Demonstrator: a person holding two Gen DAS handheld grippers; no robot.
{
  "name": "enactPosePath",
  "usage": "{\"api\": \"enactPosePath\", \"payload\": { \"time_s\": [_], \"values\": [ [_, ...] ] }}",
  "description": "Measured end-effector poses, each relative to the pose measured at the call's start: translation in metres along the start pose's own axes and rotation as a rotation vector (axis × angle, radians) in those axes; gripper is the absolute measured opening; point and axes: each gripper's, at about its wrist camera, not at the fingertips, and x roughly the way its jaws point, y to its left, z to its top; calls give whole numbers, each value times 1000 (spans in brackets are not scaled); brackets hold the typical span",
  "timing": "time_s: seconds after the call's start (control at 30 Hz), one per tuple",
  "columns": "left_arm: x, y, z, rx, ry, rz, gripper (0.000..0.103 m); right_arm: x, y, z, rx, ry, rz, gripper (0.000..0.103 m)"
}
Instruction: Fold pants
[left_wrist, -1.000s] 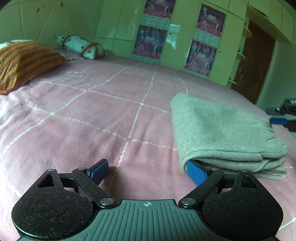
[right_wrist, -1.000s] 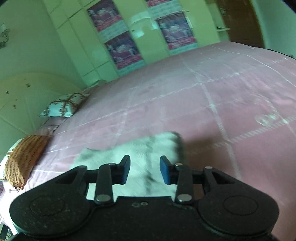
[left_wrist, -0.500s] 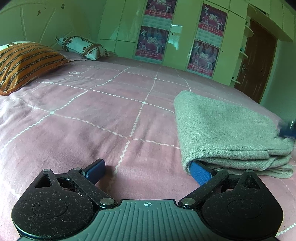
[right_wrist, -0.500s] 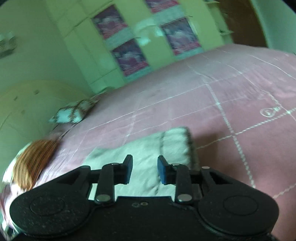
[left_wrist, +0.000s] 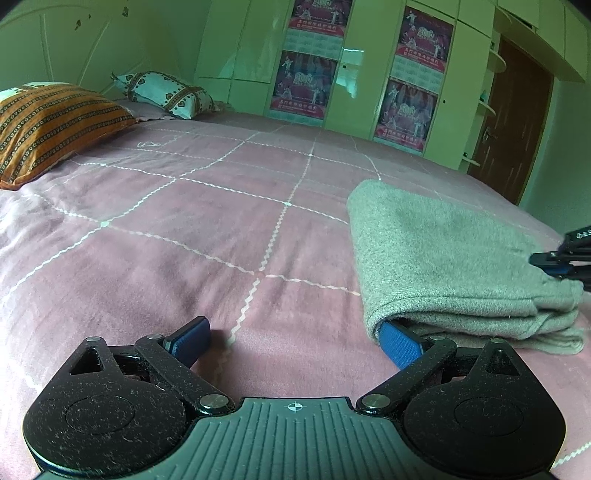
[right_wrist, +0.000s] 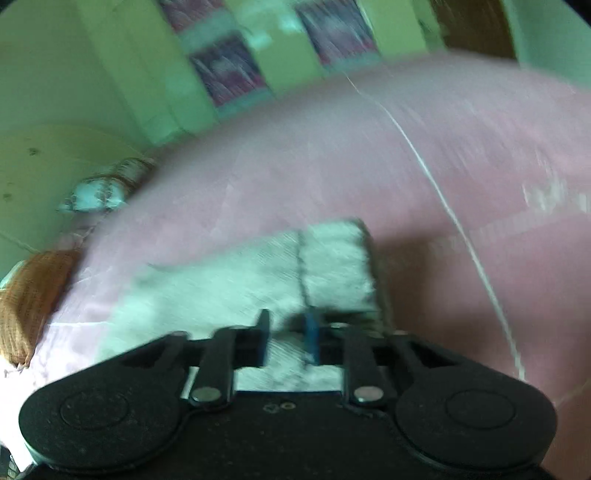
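The grey pants (left_wrist: 450, 254) lie folded into a thick stack on the pink bedspread (left_wrist: 184, 236), to the right in the left wrist view. My left gripper (left_wrist: 295, 332) is open. Its right finger (left_wrist: 397, 341) is tucked under the stack's near-left corner and its left finger (left_wrist: 190, 338) rests on the bedspread. My right gripper (left_wrist: 548, 264) reaches in from the right edge onto the top layer. In the blurred right wrist view the right gripper (right_wrist: 288, 334) is closing, with fabric of the pants (right_wrist: 240, 291) between its narrow jaws.
An orange striped pillow (left_wrist: 48, 122) and a white patterned pillow (left_wrist: 166, 94) lie at the head of the bed, far left. Green wardrobes with posters (left_wrist: 306, 70) line the back wall, and a brown door (left_wrist: 513, 129) stands at the right.
My right gripper has come down onto the pants and its jaws have narrowed; it now shows at the right edge of the left wrist view. The left gripper has stayed put.
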Motion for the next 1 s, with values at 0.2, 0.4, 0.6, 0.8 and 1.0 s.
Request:
{"api": "enactPosePath", "payload": {
  "time_s": [0.2,0.4,0.6,0.8,1.0],
  "values": [
    [-21,12,12,-78,-70,22,97,-43,12,-11,-125,-118,93,19],
    [4,-8,83,-61,-122,-61,97,-27,8,-2,-129,-38,24,16],
    [104,-70,141,-34,11,-214,97,3,36,34,-143,-61,18,14],
    [193,-85,115,-11,297,-115,98,47,32,25,-208,55,-66,1],
    [175,-86,146,-4,184,-101,98,20,48,38,-308,-34,-13,18]
  ]
}}
